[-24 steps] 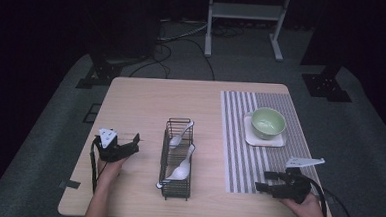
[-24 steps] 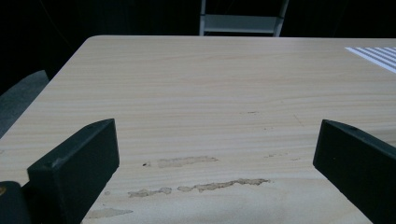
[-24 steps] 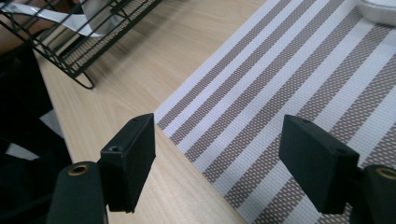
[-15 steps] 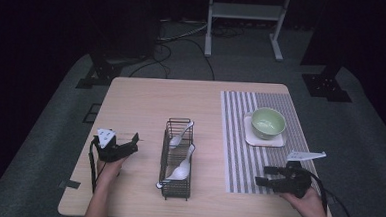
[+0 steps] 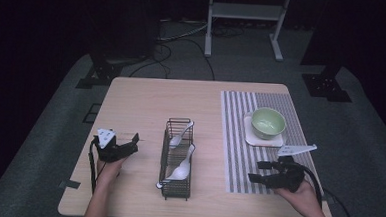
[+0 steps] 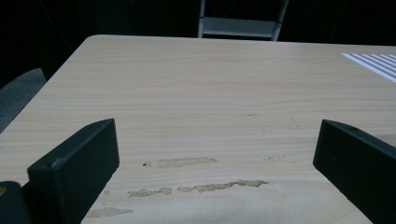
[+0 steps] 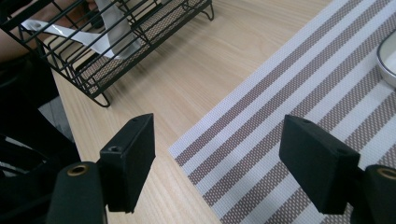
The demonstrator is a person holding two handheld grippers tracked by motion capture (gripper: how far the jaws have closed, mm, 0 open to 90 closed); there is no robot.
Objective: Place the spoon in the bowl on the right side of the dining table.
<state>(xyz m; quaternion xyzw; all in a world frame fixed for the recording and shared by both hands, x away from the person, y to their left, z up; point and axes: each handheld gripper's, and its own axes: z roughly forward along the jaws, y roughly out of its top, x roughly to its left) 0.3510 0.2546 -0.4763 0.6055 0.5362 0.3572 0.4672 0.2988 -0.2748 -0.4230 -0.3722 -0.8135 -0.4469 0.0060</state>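
Note:
A black wire basket (image 5: pixel 165 152) stands mid-table with two white spoons, one at its far end (image 5: pixel 182 133) and one at its near end (image 5: pixel 180 169). My left gripper (image 5: pixel 131 144) rests on the table left of the basket, pointing toward it. In the left gripper view its jaws stand open (image 6: pixel 217 154) over bare wood. My right gripper (image 5: pixel 256 172) hovers over the near edge of the striped placemat (image 5: pixel 234 140), pointing left. The right gripper (image 7: pixel 217 158) is open with nothing between its jaws; the basket (image 7: pixel 100 70) and a spoon (image 7: pixel 116 32) lie ahead of it.
A green bowl (image 5: pixel 268 122) sits on a white square plate (image 5: pixel 252 140) on the placemat's far right. The wooden table (image 5: pixel 146 101) has smudges near my left gripper (image 6: pixel 187 162). A metal stand (image 5: pixel 246 11) stands on the floor beyond the table.
My right gripper has shifted a little away from the table's near edge and to the left. The left gripper has kept still.

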